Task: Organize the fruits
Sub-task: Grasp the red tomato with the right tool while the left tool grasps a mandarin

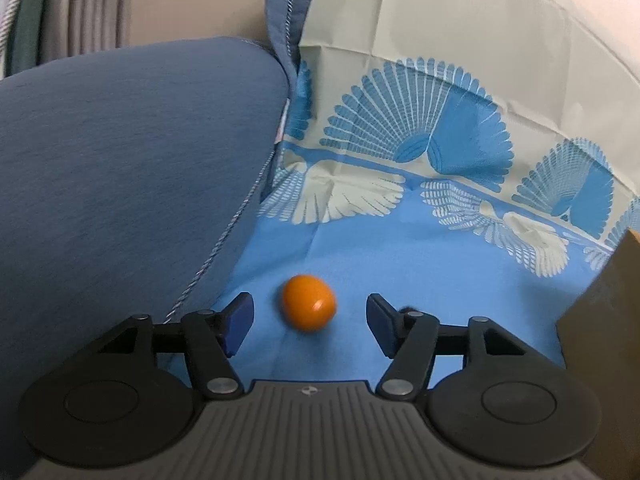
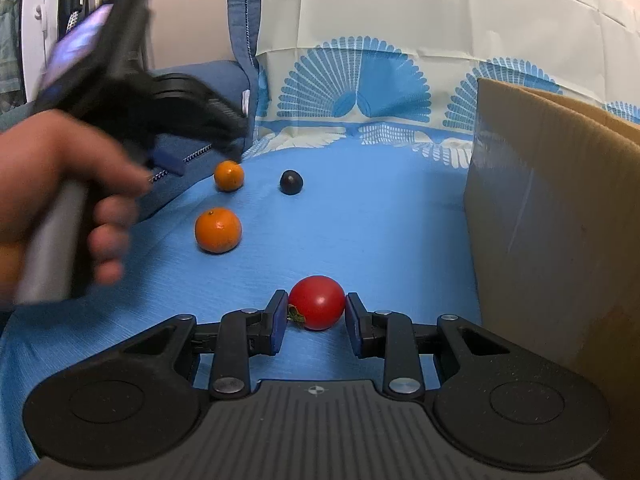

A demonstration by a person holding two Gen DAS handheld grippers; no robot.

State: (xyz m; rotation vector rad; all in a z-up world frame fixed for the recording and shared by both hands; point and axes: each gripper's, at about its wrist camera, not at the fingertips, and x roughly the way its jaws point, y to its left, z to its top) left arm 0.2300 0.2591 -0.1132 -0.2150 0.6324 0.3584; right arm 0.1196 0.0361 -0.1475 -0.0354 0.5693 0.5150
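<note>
From the left wrist, the left gripper (image 1: 310, 322) stands wide apart with nothing held, and a small orange fruit (image 1: 308, 303) lies on the blue cloth (image 1: 460, 264) straight ahead, centred in the gap but just beyond the blue pads (image 1: 240, 322), touching neither. It is nearly round, smooth and glossy, so it has no long axis to line up with; I judge a short push forward would bring the pads to its sides. A slate-blue cushion (image 1: 120, 160) swells to the left, soft and matte, and a cardboard box (image 1: 600, 340) edges in at right. From the right wrist, the right gripper (image 2: 316, 306) is closed on a red tomato (image 2: 317, 302), shiny and round, its green stalk turned toward the left pad. The stiff brown box wall stands just right of it. Farther off lie two oranges (image 2: 218, 230) and a dark plum-like fruit (image 2: 291, 182), nearer the person's hand (image 2: 60, 184) gripping the left tool.
</note>
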